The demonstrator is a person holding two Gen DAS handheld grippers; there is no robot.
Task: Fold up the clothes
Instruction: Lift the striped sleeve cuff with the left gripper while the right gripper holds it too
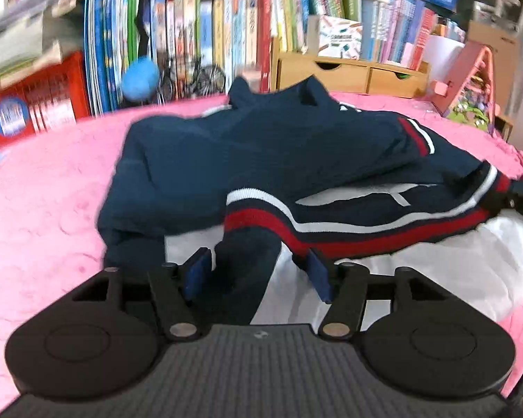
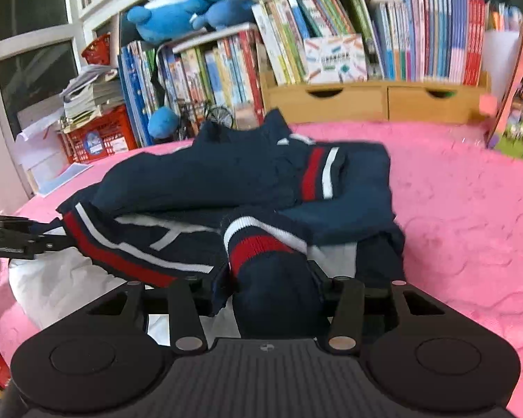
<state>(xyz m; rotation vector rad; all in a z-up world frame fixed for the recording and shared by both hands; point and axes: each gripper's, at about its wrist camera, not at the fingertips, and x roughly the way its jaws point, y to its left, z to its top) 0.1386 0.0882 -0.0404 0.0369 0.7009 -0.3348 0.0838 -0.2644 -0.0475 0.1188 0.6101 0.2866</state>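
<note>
A navy sweater (image 1: 244, 153) with red and white stripes lies partly folded on a pink bedspread (image 1: 45, 209), over a white garment (image 1: 436, 261). My left gripper (image 1: 258, 271) stands open at the near edge. A navy fold of the sweater lies between its blue pads (image 1: 198, 271), and a gap shows beside the right one. In the right wrist view the sweater (image 2: 205, 177) lies ahead, and its striped cuff (image 2: 258, 244) bunches up between the fingers of my right gripper (image 2: 270, 285). The jaws stand apart around it. The fabric hides the right finger.
Bookshelves full of books (image 2: 331, 52), wooden drawers (image 2: 376, 101), blue plush toys (image 2: 177, 10) and a red crate (image 2: 97, 136) line the far edge of the bed. A pink toy house (image 1: 470, 80) stands at the back right. Bare pink bedspread (image 2: 470, 226) lies on the right.
</note>
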